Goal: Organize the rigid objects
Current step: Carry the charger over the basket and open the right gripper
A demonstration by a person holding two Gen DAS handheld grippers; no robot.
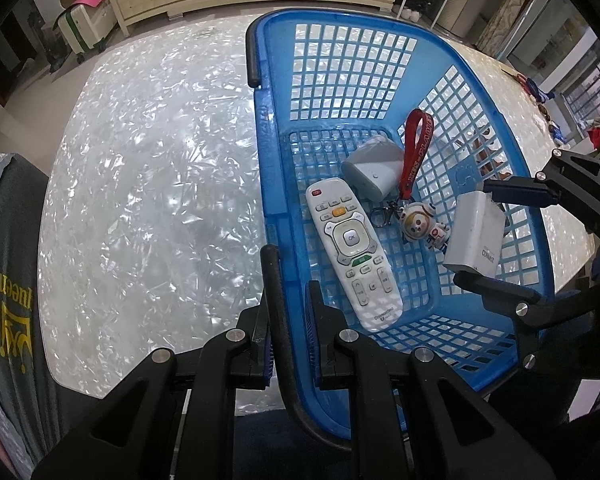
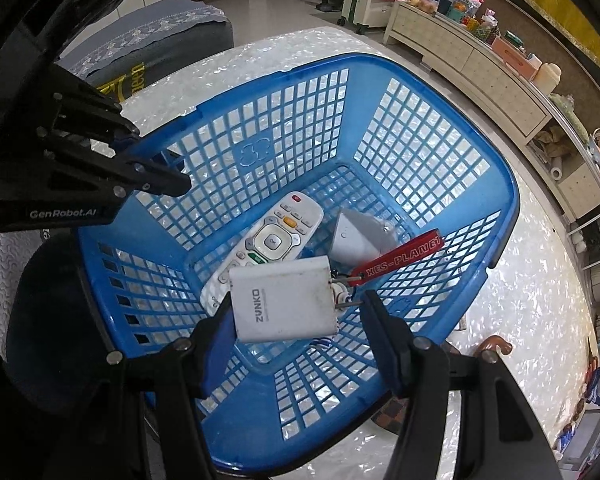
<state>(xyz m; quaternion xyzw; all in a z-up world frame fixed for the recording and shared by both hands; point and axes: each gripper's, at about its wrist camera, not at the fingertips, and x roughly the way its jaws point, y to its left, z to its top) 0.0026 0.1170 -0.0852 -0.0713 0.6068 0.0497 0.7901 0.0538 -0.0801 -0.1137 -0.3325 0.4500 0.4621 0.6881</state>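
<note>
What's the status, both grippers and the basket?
Left gripper shut on basket rim. Right gripper holds white charger over basket. Remote and keychain below.

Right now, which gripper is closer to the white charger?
Right. The right gripper has the white charger between its fingers above the blue basket. The left gripper is shut on the basket's near rim, beyond the remote.

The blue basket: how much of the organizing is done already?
In the blue basket already lie a remote control, a small white device and an astronaut keychain. The right hand-held gripper holds a white charger above them. The left hand-held gripper clamps the rim. Further loose items cannot be judged.
</note>
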